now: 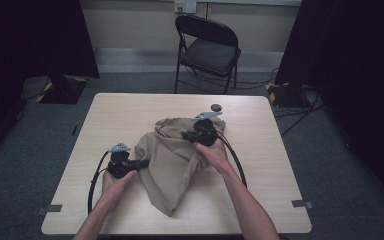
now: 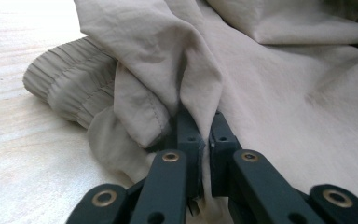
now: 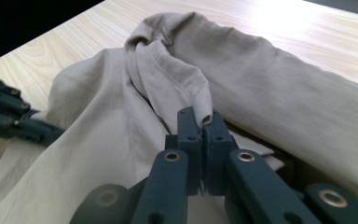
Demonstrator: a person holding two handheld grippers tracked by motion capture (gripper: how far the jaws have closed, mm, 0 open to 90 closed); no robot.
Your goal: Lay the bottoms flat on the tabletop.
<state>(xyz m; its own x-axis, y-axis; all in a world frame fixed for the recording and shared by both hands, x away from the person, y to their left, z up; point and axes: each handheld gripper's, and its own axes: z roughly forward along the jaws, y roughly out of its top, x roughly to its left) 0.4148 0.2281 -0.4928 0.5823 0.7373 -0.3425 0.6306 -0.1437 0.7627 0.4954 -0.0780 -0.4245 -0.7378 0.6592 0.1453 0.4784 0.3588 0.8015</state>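
1. Forearms, ours, entering from the near table edge.
2. Left gripper: we hold it clamped on a fold at the garment's left edge.
3. Right gripper: we hold it pinched on a fold near the garment's top.
4. Garment: beige, crumpled, mid-table between both grippers; ribbed cuff resting on wood.
5. Chair: black, beyond the table.

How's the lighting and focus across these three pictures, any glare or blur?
High view: dim and soft, dark corners, the pale wooden table evenly lit. Left gripper view: table washed out at upper left; the crumpled beige fabric garment is sharp near the left gripper. Right gripper view: bright glare on the far tabletop, near foreground of the right gripper blurred.
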